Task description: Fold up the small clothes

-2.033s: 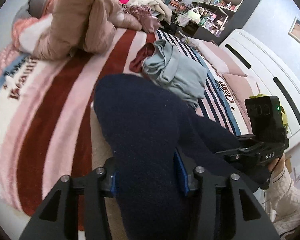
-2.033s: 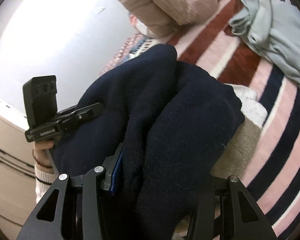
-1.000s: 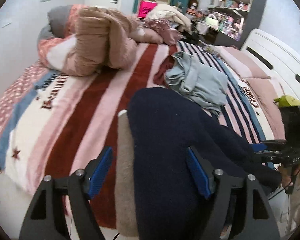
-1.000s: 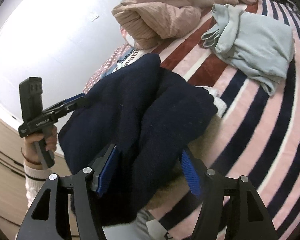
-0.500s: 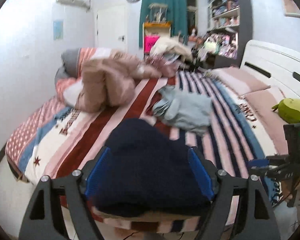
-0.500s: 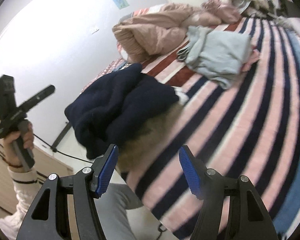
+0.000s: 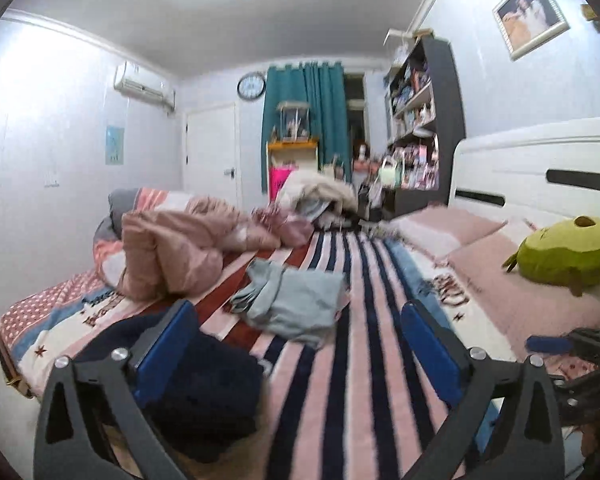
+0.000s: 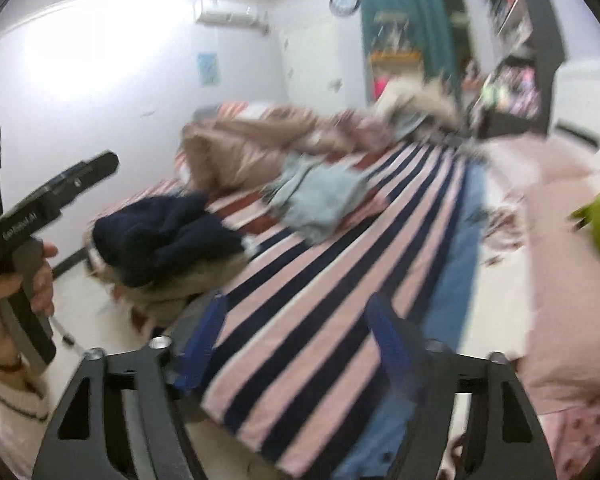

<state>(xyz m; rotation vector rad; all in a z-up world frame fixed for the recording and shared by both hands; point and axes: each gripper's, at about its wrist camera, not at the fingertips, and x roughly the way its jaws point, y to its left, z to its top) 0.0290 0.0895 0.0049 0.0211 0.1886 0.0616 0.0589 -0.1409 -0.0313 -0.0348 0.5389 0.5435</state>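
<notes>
Near the bed's corner, the folded navy garment lies on a beige one atop the striped blanket. The left gripper and right gripper hang above the bed, jaws released and holding nothing. A crumpled pale blue garment lies farther along the blanket.

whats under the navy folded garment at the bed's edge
The navy garment sits on a beige folded piece, whose edge sticks out below it on the striped blanket. Whatever else lies under the pile is covered, so it can't be seen.
</notes>
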